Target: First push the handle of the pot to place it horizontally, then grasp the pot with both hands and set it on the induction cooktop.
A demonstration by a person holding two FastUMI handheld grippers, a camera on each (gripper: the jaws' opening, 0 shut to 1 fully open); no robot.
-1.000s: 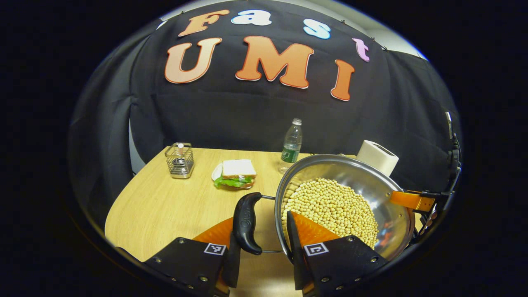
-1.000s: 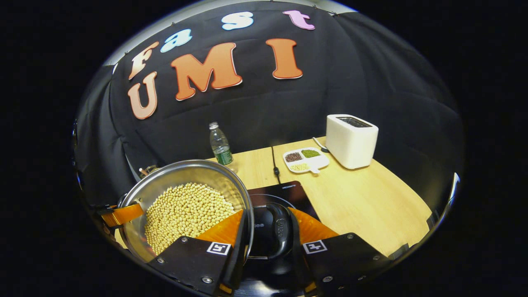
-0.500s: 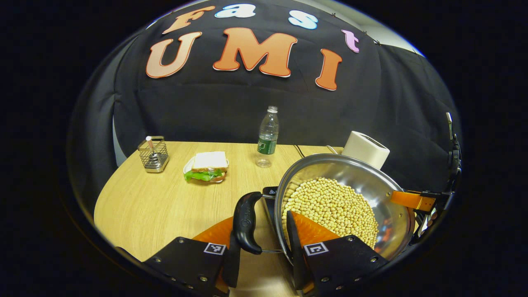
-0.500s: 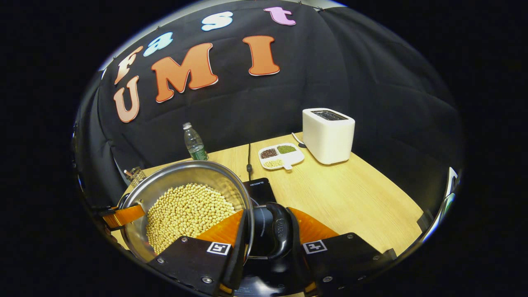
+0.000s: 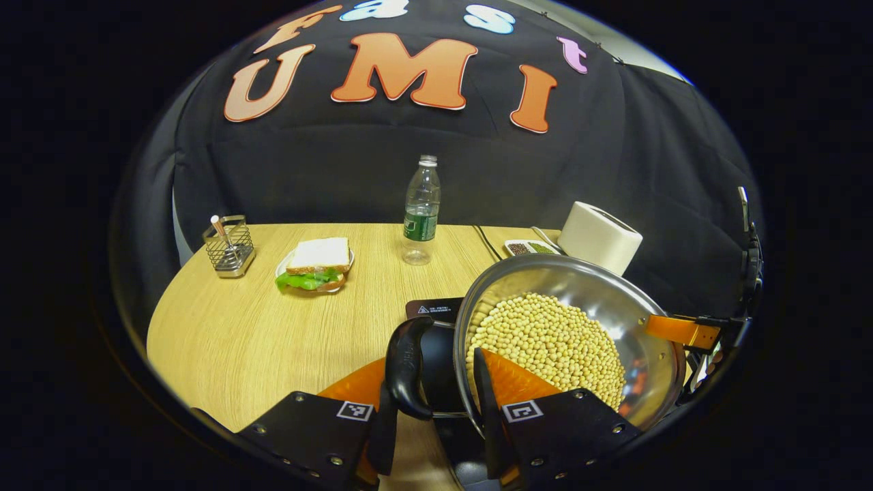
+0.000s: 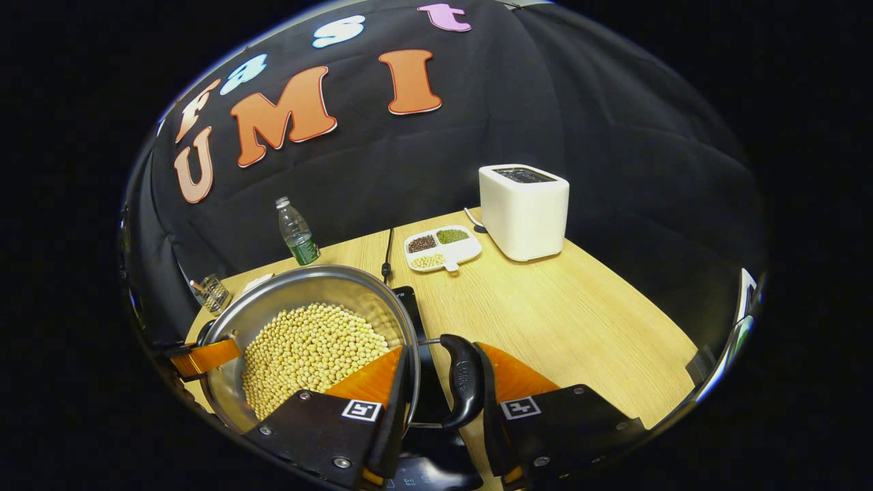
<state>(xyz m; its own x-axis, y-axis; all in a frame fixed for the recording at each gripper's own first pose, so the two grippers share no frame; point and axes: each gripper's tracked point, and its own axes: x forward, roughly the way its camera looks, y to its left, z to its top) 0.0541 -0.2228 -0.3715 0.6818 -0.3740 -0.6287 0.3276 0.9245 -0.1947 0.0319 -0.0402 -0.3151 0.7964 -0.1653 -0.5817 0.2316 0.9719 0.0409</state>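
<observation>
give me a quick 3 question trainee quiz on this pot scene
1. True or false: the pot holds soybeans.
2. What does the left gripper grasp? A) bottle B) pot's black side handle C) toaster
3. Fill in: beside the toaster lies a divided ____ of beans.

Key: 1 true. 2 B, the handle. 3 dish.
</observation>
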